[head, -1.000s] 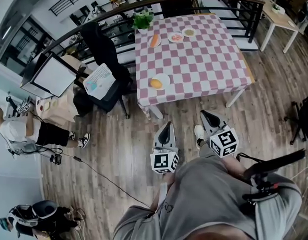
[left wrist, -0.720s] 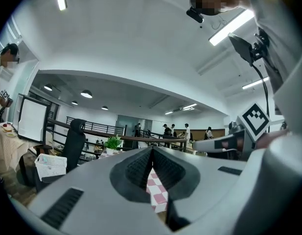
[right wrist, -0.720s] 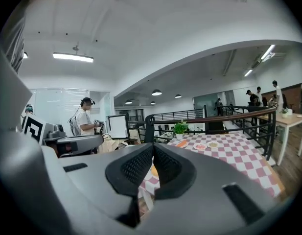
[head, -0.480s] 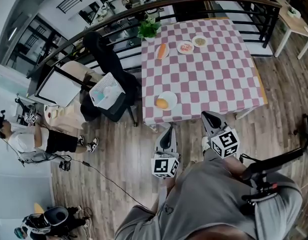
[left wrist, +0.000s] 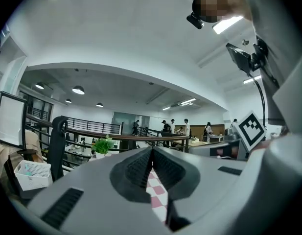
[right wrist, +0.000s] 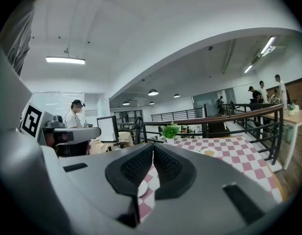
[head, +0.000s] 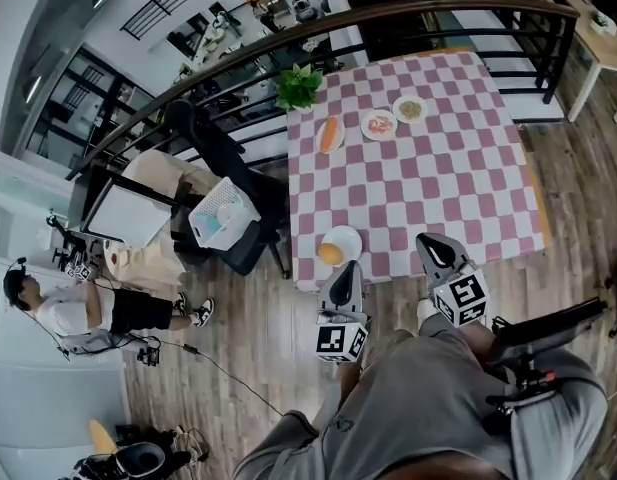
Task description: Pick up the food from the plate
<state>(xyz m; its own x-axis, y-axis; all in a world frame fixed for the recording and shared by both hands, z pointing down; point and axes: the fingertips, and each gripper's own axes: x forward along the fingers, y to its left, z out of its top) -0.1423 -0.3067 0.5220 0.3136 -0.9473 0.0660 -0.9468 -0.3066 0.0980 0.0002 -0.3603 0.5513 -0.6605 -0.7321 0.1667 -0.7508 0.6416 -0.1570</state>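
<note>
Grey left gripper [head: 345, 268] and right gripper [head: 426, 240], black ribbed fingers [left wrist: 139, 168], black-and-white marker cubes [head: 342, 340], grey clothes [head: 418, 408].

1. One table [head: 438, 188], checked cloth.
2. Four plates [head: 340, 245] [head: 330, 134] [head: 379, 124] [head: 410, 109] of food: one near left, three far.
3. One potted plant [head: 300, 86], far left corner.
4. Two in all: left hand-held gripper [head: 346, 268], right hand-held gripper [head: 428, 241], near side.
5. One black chair [head: 213, 153] and one white basket [head: 220, 211], left of the table.

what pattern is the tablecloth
The tablecloth is pink-and-white checked; the head view shows it best.
</note>
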